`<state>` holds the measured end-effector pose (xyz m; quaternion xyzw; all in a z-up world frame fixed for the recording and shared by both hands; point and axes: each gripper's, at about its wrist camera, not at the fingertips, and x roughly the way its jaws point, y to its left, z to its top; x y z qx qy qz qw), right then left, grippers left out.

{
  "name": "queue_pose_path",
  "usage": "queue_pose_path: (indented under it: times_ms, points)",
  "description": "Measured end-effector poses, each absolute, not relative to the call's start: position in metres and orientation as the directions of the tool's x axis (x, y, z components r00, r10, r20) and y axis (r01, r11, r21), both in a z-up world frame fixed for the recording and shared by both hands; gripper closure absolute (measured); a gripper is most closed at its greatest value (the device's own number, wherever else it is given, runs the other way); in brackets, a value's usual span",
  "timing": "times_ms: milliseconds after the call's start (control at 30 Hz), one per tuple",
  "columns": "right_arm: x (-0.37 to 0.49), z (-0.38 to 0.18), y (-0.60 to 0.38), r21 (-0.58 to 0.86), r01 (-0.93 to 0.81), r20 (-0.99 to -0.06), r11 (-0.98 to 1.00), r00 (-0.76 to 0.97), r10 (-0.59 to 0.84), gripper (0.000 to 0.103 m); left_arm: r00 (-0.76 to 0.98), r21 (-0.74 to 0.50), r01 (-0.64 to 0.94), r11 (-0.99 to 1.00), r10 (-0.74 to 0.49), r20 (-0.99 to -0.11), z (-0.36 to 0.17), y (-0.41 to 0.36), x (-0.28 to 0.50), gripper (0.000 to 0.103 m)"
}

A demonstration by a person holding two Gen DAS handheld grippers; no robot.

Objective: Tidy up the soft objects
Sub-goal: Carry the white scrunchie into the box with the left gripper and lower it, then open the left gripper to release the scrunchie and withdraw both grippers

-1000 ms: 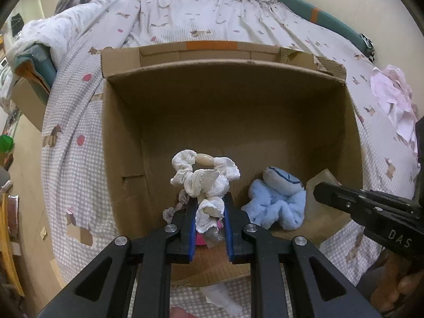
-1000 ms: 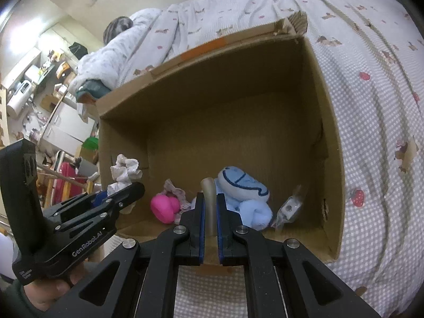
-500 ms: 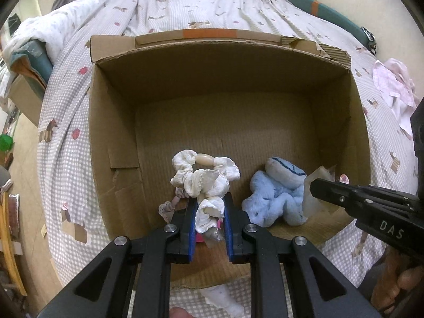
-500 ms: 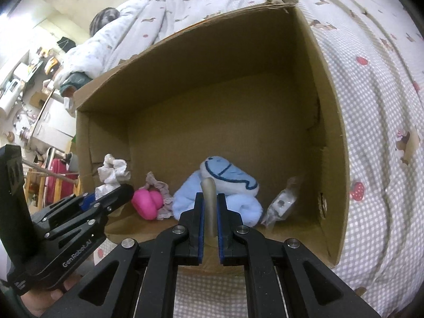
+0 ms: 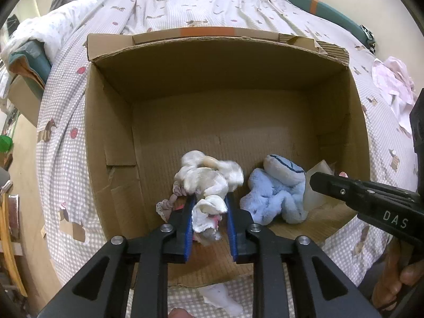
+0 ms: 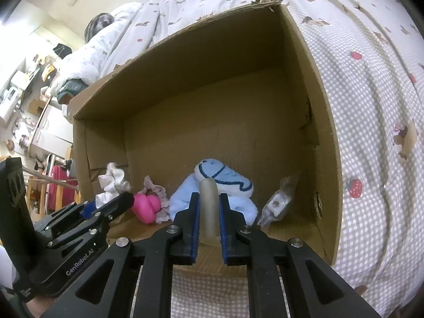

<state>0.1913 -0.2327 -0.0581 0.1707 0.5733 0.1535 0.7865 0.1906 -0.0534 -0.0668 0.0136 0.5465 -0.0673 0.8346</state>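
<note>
An open cardboard box (image 5: 111,137) lies on a bed. Inside it are a light blue plush (image 5: 275,196), a pink soft toy (image 6: 147,206), a frilly scrunchie (image 5: 169,204) and a clear plastic bag (image 6: 278,201). My left gripper (image 5: 210,198) hangs over the box's near edge. Its jaws are opening, and a white ruffled cloth bundle (image 5: 206,180) with a beige bead still fills the gap between the pads. My right gripper (image 6: 208,196) is just right of it, above the blue plush (image 6: 225,180). Its jaws are opening too, with a beige soft strip (image 6: 209,206) upright between the pads.
The box rests on a checked bedsheet (image 6: 371,106) with a rumpled quilt behind it. A white cloth scrap (image 5: 220,296) lies on the bed before the box, and pink cloth (image 5: 392,79) lies at the right. Furniture and clutter stand beyond the bed's left side (image 6: 26,92).
Both views have closed in on the box. Each pair of jaws stands a little wider than before. The white bundle's top lobes have sagged slightly and look blurred.
</note>
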Motion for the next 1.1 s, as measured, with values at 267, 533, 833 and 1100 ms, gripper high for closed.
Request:
queue_pose_path:
  times_ms: [267,533,833,1100]
  points:
    - [0.191,-0.052,-0.239,0.467,-0.028,-0.83,0.884,0.33,0.449,0.074,0.42,-0.062,0.118,0.991,-0.107,-0.901,-0.056,-0.051,0.186,0.034]
    - [0.188,-0.029,-0.243,0.448,-0.044,-0.796,0.893,0.436,0.421,0.02,0.455,-0.048,0.103,0.994,-0.089,-0.886,-0.044,-0.047,0.184,0.021]
    - [0.182,-0.007,-0.246,0.422,-0.086,-0.736,0.902,0.548,0.397,0.0,0.507,-0.05,0.088,0.995,-0.088,-0.857,-0.029,-0.043,0.176,0.015]
    - [0.17,0.008,-0.252,0.404,-0.091,-0.704,0.91,0.605,0.372,0.0,0.535,-0.047,0.064,0.997,-0.074,-0.842,-0.017,-0.035,0.164,0.014]
